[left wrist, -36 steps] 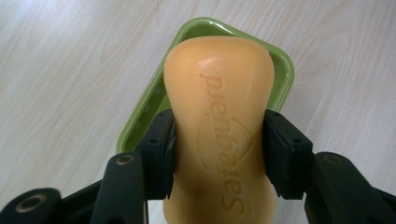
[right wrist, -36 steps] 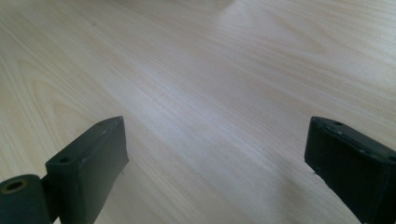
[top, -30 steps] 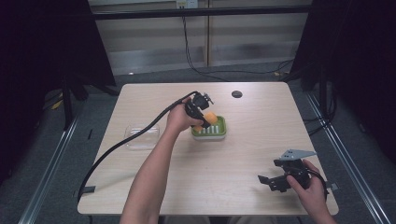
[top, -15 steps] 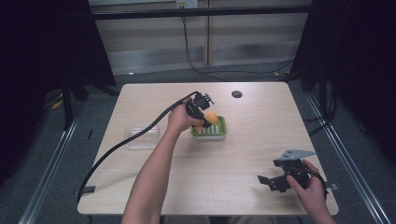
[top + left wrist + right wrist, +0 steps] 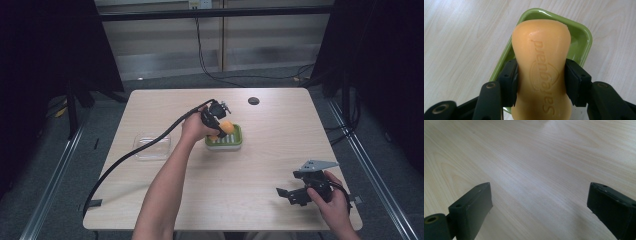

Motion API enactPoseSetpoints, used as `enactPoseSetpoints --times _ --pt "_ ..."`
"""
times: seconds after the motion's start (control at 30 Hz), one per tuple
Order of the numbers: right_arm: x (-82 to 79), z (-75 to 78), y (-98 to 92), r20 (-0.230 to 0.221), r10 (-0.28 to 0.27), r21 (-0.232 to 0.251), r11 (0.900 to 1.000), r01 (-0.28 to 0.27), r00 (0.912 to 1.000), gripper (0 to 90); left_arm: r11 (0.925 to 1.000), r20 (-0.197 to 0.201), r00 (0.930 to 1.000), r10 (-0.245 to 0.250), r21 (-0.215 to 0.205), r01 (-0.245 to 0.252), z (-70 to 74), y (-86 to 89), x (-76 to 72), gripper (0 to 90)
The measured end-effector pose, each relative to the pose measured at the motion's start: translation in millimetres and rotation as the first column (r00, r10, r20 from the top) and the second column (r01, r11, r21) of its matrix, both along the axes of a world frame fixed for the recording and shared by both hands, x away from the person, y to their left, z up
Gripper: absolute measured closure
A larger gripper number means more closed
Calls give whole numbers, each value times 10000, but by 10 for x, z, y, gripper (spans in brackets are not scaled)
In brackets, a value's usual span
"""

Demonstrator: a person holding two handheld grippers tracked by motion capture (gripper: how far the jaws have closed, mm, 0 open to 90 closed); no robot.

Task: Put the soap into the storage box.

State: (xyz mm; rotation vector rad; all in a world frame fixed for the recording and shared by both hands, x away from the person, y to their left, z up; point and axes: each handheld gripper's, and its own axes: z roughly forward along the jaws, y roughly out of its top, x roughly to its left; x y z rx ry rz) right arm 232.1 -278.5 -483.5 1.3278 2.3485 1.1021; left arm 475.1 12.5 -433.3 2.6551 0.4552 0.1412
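Left gripper [image 5: 541,82] clamped on soap [image 5: 541,67] above dish [image 5: 579,45]; right gripper [image 5: 539,205] wide, over table [image 5: 536,157].

High view: fixed above the person's side, facing forward and down; it takes in the whole table [image 5: 270,165] from well off. Left gripper view: rides on the left gripper [image 5: 541,82], looking steeply down along its jaws, very near the soap [image 5: 541,62] and green dish [image 5: 584,40]. Right gripper view: rides on the right gripper [image 5: 539,202], looking low and slantwise across bare tabletop, close to the wood. Shared: soap [image 5: 224,128], dish [image 5: 235,142] and left gripper [image 5: 214,116] in the high and left views; tabletop in all three.
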Motion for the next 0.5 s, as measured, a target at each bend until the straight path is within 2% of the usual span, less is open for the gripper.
enactPoseSetpoints --times 0.17,0.3,0.43,0.5 --pt "-1 -2 6 -43 -38 3 10000 39 10000 57 10000 11 10000 -7 -74 7 -21 -5 9 498" --pt "2 -3 6 -28 10 -27 10000 -10 10000 57 9999 14 9999 -116 72 116 -35 -9 19 497" --pt "1 -2 4 -16 23 -28 10000 -23 10000 57 10000 -132 9999 -52 30 52 -53 -20 13 497" --pt "-1 0 4 -21 7 -13 10000 -7 10000 56 10000 -57 10000 -41 -1 41 -63 -25 13 497"
